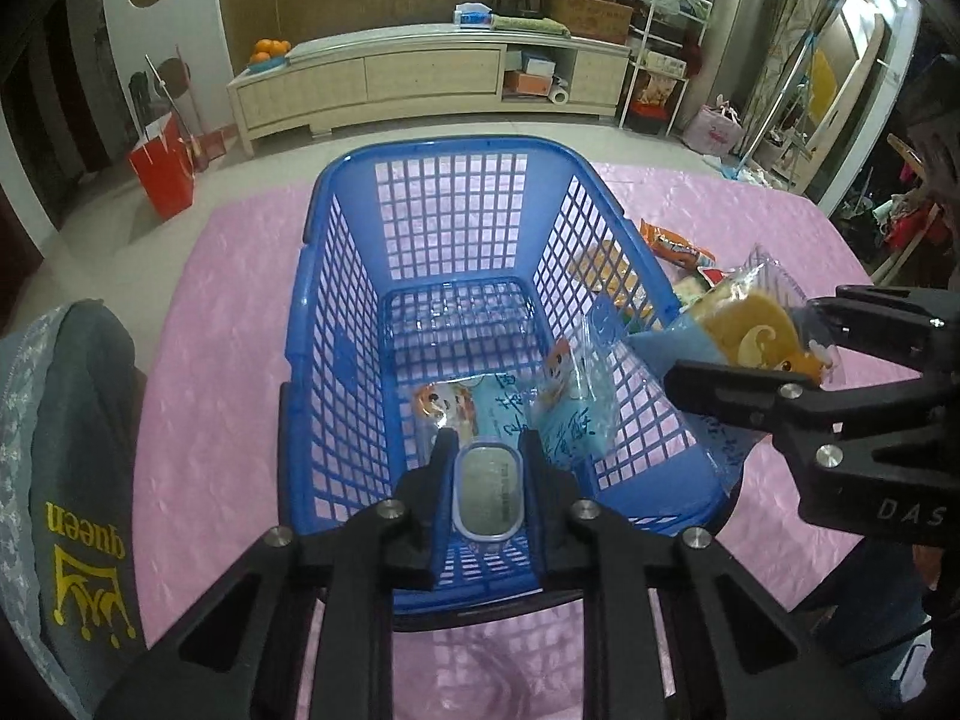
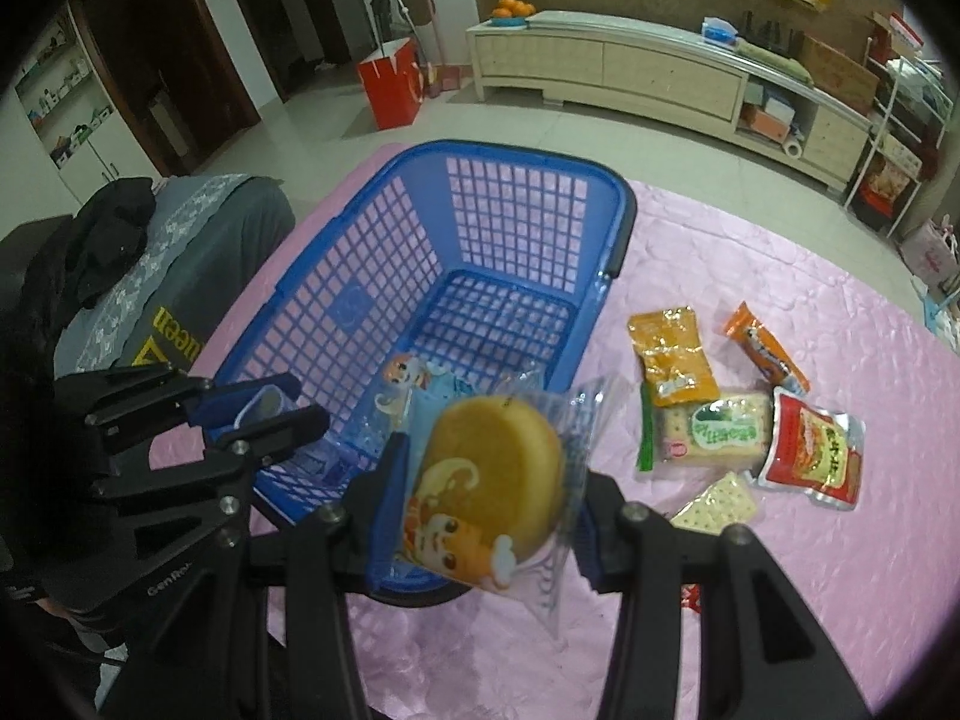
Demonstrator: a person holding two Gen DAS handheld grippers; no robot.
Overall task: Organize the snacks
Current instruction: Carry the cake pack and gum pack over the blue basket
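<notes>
pink cloth (image 2: 780,570) | right hand-held gripper (image 2: 480,480) clamps cake packet (image 2: 492,480) | blue basket (image 2: 600,192)

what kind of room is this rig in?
Likely a home living room: a long low media cabinet along the wall, a plate of oranges on it, and a pink-clothed table carrying snacks.

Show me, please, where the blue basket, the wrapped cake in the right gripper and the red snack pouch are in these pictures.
blue basket (image 1: 441,147): left wrist view, on its far rim.
wrapped cake (image 2: 492,468): right wrist view, on the middle of the cake.
red snack pouch (image 2: 810,447): right wrist view, on its printed front.
</notes>
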